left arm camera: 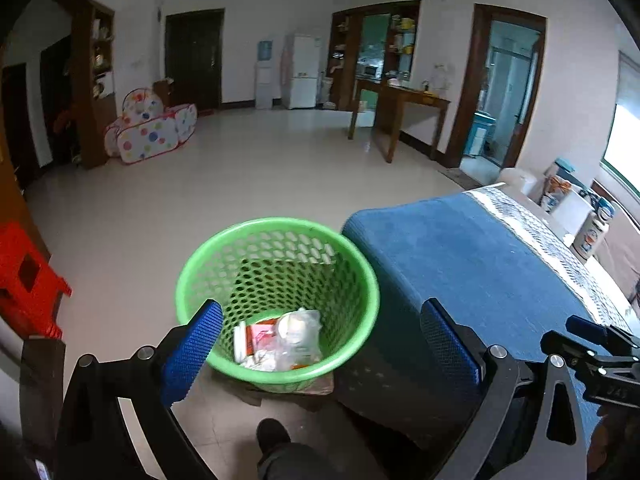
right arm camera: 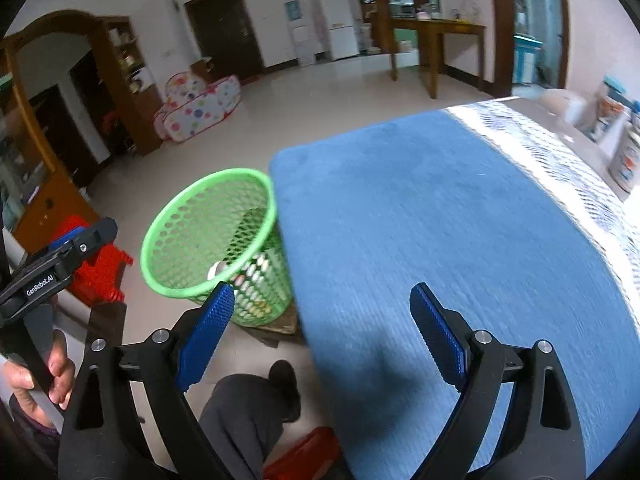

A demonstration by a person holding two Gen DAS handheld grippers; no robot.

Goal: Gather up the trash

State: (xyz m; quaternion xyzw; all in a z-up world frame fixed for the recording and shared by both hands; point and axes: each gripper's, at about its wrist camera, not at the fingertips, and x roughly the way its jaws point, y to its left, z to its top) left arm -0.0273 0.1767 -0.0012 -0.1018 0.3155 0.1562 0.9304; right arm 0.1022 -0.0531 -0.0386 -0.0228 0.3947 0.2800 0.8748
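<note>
A green perforated plastic basket (left arm camera: 200, 264) stands on the floor against the corner of a blue-covered table (left arm camera: 472, 256). In its bottom lies trash (left arm camera: 280, 340): crumpled clear plastic, a white strip and a red-printed wrapper. My left gripper (left arm camera: 320, 340) hangs open just above the basket's near rim, nothing between its blue pads. In the right wrist view the basket (right arm camera: 168, 224) sits to the left and the blue table top (right arm camera: 420, 208) fills the right. My right gripper (right arm camera: 320, 332) is open and empty over the table's near left edge. The left gripper's body (right arm camera: 60, 264) shows at far left, held by a hand.
A red plastic stool (left arm camera: 28, 280) stands left of the basket. The person's dark trouser leg and shoe (right arm camera: 256, 400) are below the grippers. Jars and tins (left arm camera: 592, 228) line the table's far right side. A wooden side table (left arm camera: 400, 112) and a dotted play tent (left arm camera: 152, 128) stand further off.
</note>
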